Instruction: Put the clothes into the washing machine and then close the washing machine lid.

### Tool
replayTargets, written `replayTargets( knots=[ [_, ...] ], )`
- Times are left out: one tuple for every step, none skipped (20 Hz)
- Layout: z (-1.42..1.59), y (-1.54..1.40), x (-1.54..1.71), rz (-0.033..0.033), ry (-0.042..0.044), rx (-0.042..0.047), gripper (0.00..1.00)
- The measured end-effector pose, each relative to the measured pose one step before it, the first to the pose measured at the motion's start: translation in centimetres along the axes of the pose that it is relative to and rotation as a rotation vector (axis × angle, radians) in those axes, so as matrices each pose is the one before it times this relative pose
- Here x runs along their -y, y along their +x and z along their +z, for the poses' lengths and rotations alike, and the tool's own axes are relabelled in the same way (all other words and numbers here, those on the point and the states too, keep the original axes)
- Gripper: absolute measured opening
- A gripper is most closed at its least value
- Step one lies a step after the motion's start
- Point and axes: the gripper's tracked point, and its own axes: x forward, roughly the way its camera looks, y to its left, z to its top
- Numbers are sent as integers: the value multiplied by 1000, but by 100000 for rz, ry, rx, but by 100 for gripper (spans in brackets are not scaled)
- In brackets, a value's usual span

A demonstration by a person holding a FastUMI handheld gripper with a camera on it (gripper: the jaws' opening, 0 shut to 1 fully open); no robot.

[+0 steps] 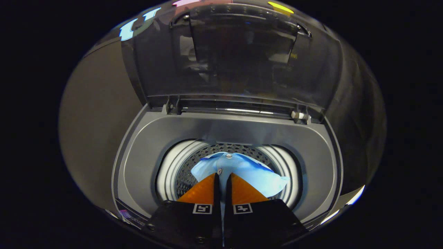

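A: Which step does this look like?

B: The loading step, most likely its tail end. The gripper [222,177] hangs over the mouth of the washing machine [145,145], and its orange fingers [204,192] stand almost together, with only a thin slit between them. A strip of the light blue shirt [242,169] shows in that slit, so the fingers appear clamped on a fold of it.

A: And the rest of the garment?

B: It spreads just ahead of the fingertips and off to the right side, bunched inside the drum [166,173]. A couple of small buttons sit on the fabric right beyond the tips. Whether the cloth rests on the drum's floor or dangles from the grip cannot be told from this angle.

A: So what does the next move call for?

B: By judgement, the fingers need to part so the shirt drops free, and then the gripper should rise clear of the opening without dragging the fabric back out.

A: Then the lid?

B: Yes. The lid [238,58] stands upright on its hinges behind the opening, tinted and see-through. Closing it would mean reaching up past the rim to its top edge and drawing it forward and down. One risk: a sleeve draped over the rim could get caught under the lid.
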Motion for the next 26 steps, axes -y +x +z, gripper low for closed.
replayTargets(
  knots=[
    [-54,401,-57,351,1204,-673,7],
    [-444,500,-25,-59,1093,-1916,7],
    [-432,91,251,-1295,1152,-2729,8],
    [-755,50,5,-306,761,-3144,14],
    [-486,65,-162,748,1661,-3091,35],
    [-394,-50,67,712,1288,-916,56],
    [150,12,352,-894,771,350,78],
    [-67,216,614,-2021,-220,769,99],
    [41,-173,288,-1112,-392,589,99],
    [160,-235,-59,-13,-372,1136,98],
    [210,-263,28,25,-155,865,98],
    [374,-336,15,102,-482,1399,98],
    [546,-424,19,22,-473,1360,98],
    [589,-584,-176,543,-585,1764,98],
    [1030,-713,-47,130,-648,2754,98],
    [1183,-931,-164,107,-355,3294,98],
    [1816,-1091,-383,1370,-420,5110,98],
    [1912,-990,-224,505,-626,5524,98],
    [2185,-1008,-160,139,-1050,4777,98],
    [2274,-1050,-113,-29,-957,4424,98],
    [2262,-795,-63,99,-834,4011,98],
    [2260,-603,25,-320,-682,3563,98],
    [2455,-476,-81,206,-380,3776,99],
    [2096,-266,86,-141,-279,3403,99],
    [1918,-129,71,-291,73,2936,98],
    [2054,88,54,-109,187,2985,99]
  ],
)
